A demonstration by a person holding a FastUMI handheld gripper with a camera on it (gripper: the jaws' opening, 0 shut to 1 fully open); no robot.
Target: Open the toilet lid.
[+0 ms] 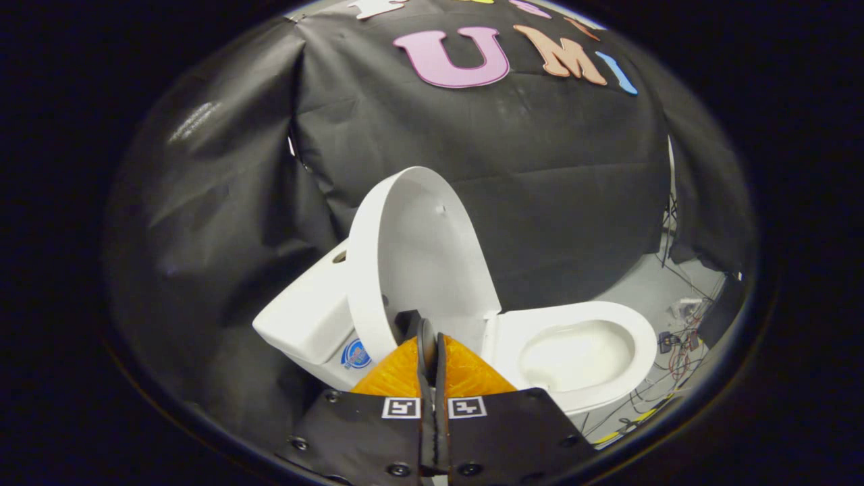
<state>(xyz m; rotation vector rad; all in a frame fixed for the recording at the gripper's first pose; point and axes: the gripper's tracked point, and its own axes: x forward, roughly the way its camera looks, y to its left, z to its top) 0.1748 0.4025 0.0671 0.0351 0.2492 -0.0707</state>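
- black cloth wall [553, 202] hangs behind and to both sides; a pale grey floor [641, 287] shows beyond the fingers to the right, with loose wires [682, 344] lying on it
- white toilet [580, 351] stands just ahead of the fingers, bowl open and empty-looking
- toilet lid [418, 256] is raised, standing nearly upright against the tank [307, 314], just beyond the fingertips
- gripper [432, 337] has its fingers pressed together, nothing between them, tips close to the lid's lower edge

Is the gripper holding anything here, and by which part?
Apparently nothing: the fingers are closed together, tips by the raised toilet lid near its lower edge; contact cannot be told.
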